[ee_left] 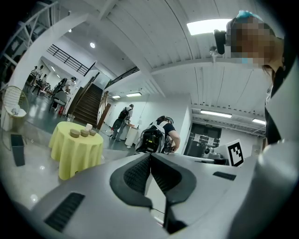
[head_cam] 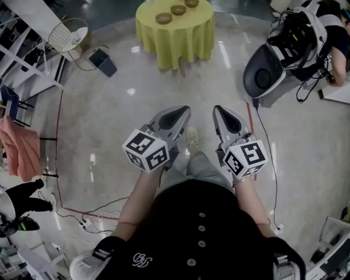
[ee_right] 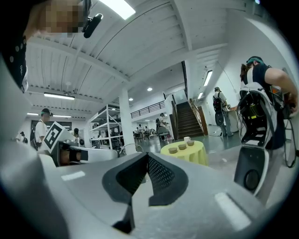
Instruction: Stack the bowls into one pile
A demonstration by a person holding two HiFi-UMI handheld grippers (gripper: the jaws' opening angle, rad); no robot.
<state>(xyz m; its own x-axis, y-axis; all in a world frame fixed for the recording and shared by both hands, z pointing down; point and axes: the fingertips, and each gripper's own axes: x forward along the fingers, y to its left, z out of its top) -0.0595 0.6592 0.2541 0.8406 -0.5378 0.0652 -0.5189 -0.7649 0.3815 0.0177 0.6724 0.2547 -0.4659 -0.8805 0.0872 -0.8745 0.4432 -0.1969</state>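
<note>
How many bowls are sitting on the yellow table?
3, in a row on the yellow table: nearest bowl, middle bowl, farthest bowl at the head view's top edge. None seem hidden.

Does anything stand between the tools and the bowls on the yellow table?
Nothing visible does: bare floor lies between the left tool, the right tool and the three bowls on the yellow table. The dark bin stands aside, at its left.
</note>
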